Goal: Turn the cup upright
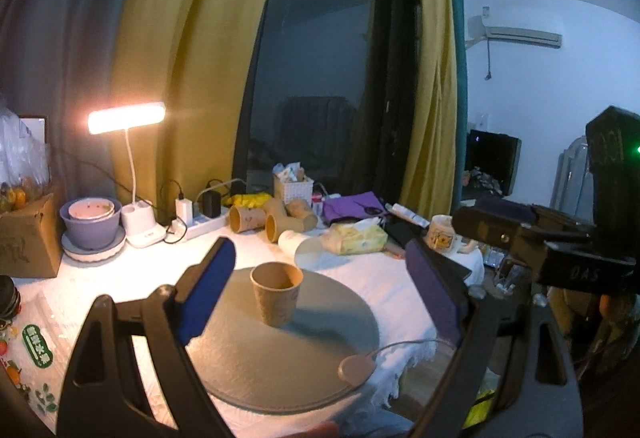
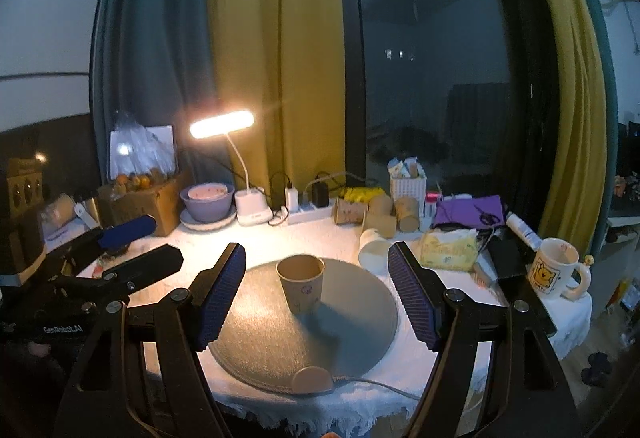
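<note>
A brown paper cup (image 1: 276,293) stands upright, mouth up, on a round grey mat (image 1: 304,354). It also shows in the right wrist view (image 2: 301,284) on the mat (image 2: 352,334). My left gripper (image 1: 320,286) is open and empty, the cup between and beyond its blue pads. My right gripper (image 2: 316,292) is open and empty, the cup standing in the gap ahead, untouched. The right gripper also appears at the right of the left wrist view (image 1: 500,234).
Several paper cups (image 2: 372,215) lie on their sides behind the mat, with a white one (image 2: 372,248) nearest. A lit desk lamp (image 2: 222,123), power strip (image 2: 308,215), purple bowl (image 2: 206,201), tissue pack (image 2: 450,244) and bear mug (image 2: 554,270) crowd the table's far and right edges.
</note>
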The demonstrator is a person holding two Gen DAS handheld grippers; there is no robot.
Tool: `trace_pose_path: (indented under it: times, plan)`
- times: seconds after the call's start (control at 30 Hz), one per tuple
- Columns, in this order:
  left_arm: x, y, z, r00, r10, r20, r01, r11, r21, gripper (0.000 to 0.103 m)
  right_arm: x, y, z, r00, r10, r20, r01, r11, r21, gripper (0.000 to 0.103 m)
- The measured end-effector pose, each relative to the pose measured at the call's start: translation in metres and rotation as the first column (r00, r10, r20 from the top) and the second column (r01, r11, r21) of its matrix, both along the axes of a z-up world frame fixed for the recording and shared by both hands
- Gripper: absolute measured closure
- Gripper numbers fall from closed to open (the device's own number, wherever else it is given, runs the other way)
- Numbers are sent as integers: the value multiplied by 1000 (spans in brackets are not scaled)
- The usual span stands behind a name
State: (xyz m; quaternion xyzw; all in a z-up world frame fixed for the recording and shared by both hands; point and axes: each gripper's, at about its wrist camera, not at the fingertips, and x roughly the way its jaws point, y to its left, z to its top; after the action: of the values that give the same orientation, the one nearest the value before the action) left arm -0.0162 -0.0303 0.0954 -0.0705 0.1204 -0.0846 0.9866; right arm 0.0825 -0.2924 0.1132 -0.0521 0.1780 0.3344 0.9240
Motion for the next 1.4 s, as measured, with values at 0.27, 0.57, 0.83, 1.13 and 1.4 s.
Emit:
trace_pose_path:
  times: [0.27, 0.57, 0.83, 1.13, 1.4]
  plan:
    - [-13, -6, 12, 998, 11, 57, -13, 1000, 22, 15, -11, -8, 15, 999, -2, 47, 2, 1000, 9, 26]
    - [-24, -4, 14, 994, 28, 105, -31, 999, 28, 15, -20, -6, 24, 997, 9, 76, -10, 1000, 13, 26]
    - [-23, 2, 10, 993, 72, 97, -74, 997, 19, 14, -13, 4, 17, 998, 25, 51, -24, 1000, -8, 26]
    - [-22, 7, 3, 992, 92, 86, -93, 996, 9, 14, -5, 15, 10, 999, 32, 27, -32, 999, -22, 26]
    - [-23, 6, 0, 993, 89, 75, -89, 996, 3, 14, -2, 21, 5, 999, 36, 9, -36, 999, -31, 26]
